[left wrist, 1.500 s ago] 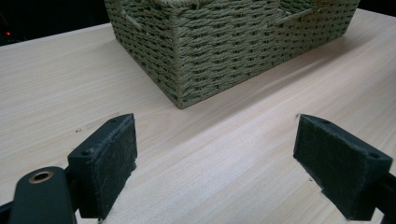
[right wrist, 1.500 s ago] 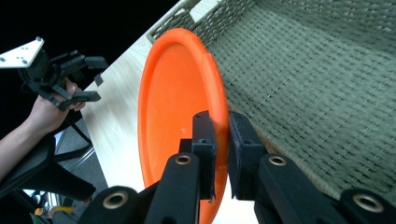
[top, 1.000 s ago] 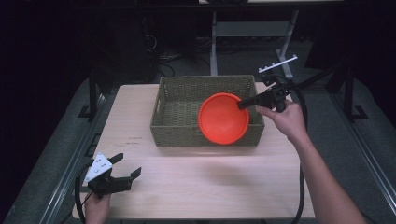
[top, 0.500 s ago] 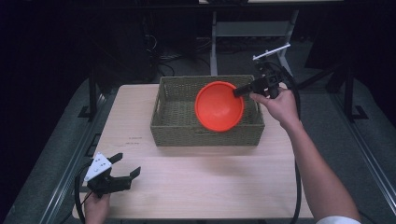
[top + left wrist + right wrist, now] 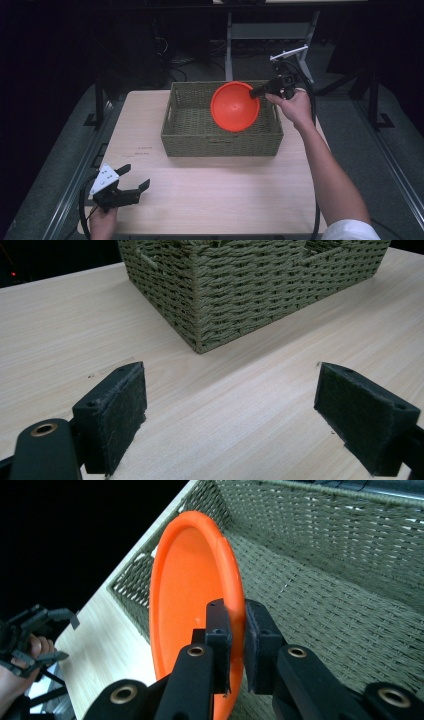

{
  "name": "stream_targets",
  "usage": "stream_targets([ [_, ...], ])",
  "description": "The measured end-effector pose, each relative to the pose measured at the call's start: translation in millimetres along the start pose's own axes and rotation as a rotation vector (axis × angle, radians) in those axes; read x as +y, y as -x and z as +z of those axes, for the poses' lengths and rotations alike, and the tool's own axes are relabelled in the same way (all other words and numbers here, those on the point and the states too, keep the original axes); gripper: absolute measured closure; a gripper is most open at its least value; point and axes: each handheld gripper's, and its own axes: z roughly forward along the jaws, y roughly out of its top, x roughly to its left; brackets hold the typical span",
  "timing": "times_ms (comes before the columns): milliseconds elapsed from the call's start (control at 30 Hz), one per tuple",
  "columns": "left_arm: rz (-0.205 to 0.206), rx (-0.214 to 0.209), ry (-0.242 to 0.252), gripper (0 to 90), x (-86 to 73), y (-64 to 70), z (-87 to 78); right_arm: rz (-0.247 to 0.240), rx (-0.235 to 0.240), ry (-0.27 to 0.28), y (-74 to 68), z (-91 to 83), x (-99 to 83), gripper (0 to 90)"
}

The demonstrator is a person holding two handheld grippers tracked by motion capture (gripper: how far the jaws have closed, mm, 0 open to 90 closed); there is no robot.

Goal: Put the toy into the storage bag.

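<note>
An orange plate (image 5: 234, 106) hangs on edge over the woven basket (image 5: 190, 131), its underside toward the camera. My right gripper (image 5: 256, 92) is shut on the plate's right rim. In the right gripper view the two jaws pinch the orange plate (image 5: 190, 595) at its rim above the basket's floor (image 5: 320, 605). My left gripper (image 5: 135, 177) rests at the table's front left corner, open, with nothing between its pads (image 5: 112, 410). The basket's corner (image 5: 200, 300) stands ahead of it in the left gripper view.
The light wooden table (image 5: 215, 195) has bare room in front of the basket and to its left. Dark floor, cables and a metal stand (image 5: 230, 35) lie behind the table. The person's left hand with its gripper (image 5: 30, 635) appears far off in the right gripper view.
My right gripper has carried the plate up and back toward the basket's far side, tipping it more upright. The left gripper has stayed where it was.
</note>
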Motion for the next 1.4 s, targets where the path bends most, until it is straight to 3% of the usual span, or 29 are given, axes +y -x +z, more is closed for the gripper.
stream_targets([
  [467,0.008,-0.002,-0.003,12.8,0.2,-0.3,0.5,0.061,-0.062,0.030,19.9,11.8,5.5,82.3],
  [900,0.009,-0.002,-0.008,12.8,0.2,-0.4,1.3,0.068,-0.173,-0.038,30.8,43.6,12.6,82.2],
  [1400,0.003,-0.003,-0.003,12.8,0.3,-0.6,2.1,0.078,-0.206,-0.105,40.6,77.7,9.6,82.1],
])
